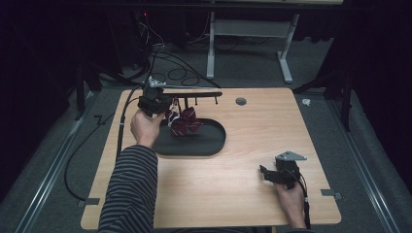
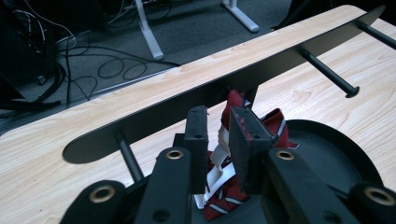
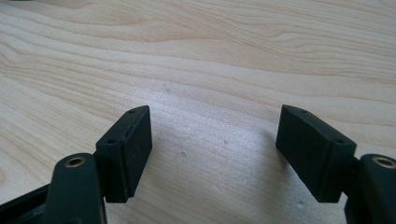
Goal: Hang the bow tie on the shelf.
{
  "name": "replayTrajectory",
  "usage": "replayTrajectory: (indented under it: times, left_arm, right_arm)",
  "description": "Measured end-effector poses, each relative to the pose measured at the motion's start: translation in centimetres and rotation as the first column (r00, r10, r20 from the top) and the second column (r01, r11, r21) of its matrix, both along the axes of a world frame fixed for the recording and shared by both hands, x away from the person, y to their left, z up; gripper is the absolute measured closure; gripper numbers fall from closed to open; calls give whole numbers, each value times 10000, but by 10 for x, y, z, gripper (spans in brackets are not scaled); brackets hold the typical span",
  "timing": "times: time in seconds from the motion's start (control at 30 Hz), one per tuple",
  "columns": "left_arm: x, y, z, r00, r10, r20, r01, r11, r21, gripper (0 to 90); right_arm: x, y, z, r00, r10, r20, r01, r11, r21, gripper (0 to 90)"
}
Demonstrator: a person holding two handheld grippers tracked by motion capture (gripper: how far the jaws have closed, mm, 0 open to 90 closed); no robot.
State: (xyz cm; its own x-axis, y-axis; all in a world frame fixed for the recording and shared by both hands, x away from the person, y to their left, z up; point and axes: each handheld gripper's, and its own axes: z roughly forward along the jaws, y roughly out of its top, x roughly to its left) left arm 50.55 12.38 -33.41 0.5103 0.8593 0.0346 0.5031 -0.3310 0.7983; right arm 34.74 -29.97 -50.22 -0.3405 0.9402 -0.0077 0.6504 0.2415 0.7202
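Left tool (image 2: 224,122) is hovering at the rack (image 2: 224,88), pads parted around a maroon striped bow (image 2: 271,122). Right tool (image 3: 215,140) is resting low over the bench (image 3: 196,56), spread wide.

High view: fixed above the person's side, looking forward and down, takes in the whole light wooden worktop (image 1: 233,160) plus floor beyond. Left gripper view: rides low, very close, looking along its jaws at the black metal peg rack (image 2: 261,70) and far edge; the rack (image 1: 194,94) is shared with high view. Right gripper view: inches off bare worktop (image 3: 196,70), pitched down.
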Motion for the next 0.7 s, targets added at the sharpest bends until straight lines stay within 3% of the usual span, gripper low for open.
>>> replayTrajectory:
  times: [0.23,0.5,0.7]
  left_arm:
    - [-11,5,6,9999,-77,121,76,10000,43,708]
    - [-21,14,4,9998,-162,99,165,9992,-370,658]
    - [-28,18,3,9995,-252,181,260,9986,-455,643]
  right_arm:
    - [0,0,0,10000,-9,-4,9,10000,-1,283]
    - [0,0,0,10000,-13,-5,13,10000,-5,284]
    - [0,0,0,10000,-19,-10,19,10000,1,285]
